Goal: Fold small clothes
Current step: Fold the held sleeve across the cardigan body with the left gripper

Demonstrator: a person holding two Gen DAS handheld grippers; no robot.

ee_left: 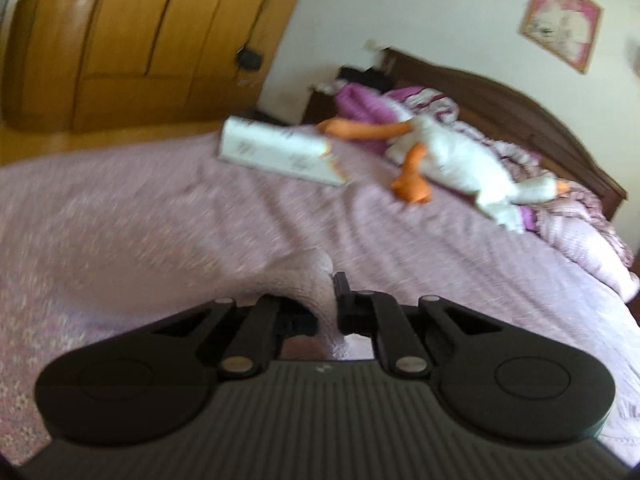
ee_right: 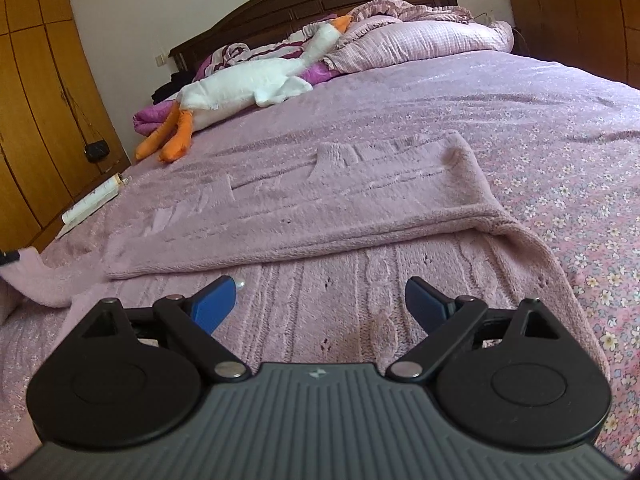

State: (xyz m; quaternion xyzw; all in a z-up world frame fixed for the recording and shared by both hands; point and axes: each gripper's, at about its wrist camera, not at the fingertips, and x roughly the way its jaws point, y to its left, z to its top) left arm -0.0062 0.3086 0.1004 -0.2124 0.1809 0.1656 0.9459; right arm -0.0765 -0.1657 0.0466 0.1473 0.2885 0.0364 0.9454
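Observation:
A pink knitted garment [ee_right: 304,216] lies on the bed, its far part folded over the near part. My right gripper [ee_right: 320,300] is open and empty, just above the garment's near knitted part. My left gripper [ee_left: 328,312] is shut on a corner of the pink garment [ee_left: 280,280] and holds it raised off the bed; the left wrist view is blurred. That raised corner shows at the left edge of the right wrist view [ee_right: 24,268].
A pink floral bedspread [ee_right: 560,168] covers the bed. A white plush goose [ee_right: 248,84] with orange feet lies near the pillows [ee_right: 420,36]. A white box [ee_left: 280,152] lies near the bed's left edge. A wooden wardrobe [ee_left: 140,40] stands beyond.

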